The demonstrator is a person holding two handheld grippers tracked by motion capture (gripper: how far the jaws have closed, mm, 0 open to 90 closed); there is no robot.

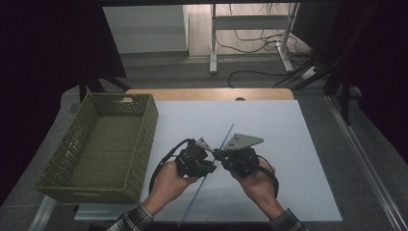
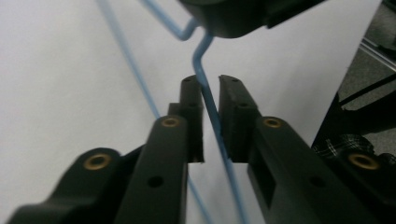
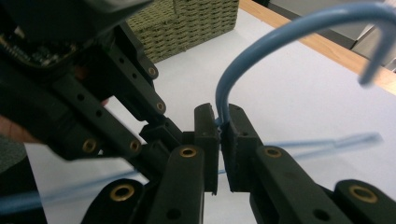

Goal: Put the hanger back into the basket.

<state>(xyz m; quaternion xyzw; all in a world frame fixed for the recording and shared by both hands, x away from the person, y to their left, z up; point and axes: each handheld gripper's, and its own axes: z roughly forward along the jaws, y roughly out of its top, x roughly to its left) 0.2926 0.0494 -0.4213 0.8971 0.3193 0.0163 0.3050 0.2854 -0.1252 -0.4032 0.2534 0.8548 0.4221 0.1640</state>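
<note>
- High view: we find the left gripper [image 1: 208, 162] and right gripper [image 1: 222, 156] meeting above the white table [image 1: 288, 144], blue wire hanger [image 1: 227, 134] between them.
- Left gripper view: jaws nearly together around the hanger [image 2: 210, 105].
- Right gripper view: jaws pinch the hanger [image 3: 252, 51].

Light-blue hanger [image 1: 226, 136], olive woven basket [image 1: 144, 139], white tabletop [image 1: 288, 144]

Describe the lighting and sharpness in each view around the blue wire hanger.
High view: dim, dark at the edges, the white table lit evenly, the blue wire hanger thin but readable. Left gripper view: the wire at the pads is fairly sharp, the right gripper above is a dark blur. Right gripper view: the hook is soft, the basket fairly crisp.
</note>
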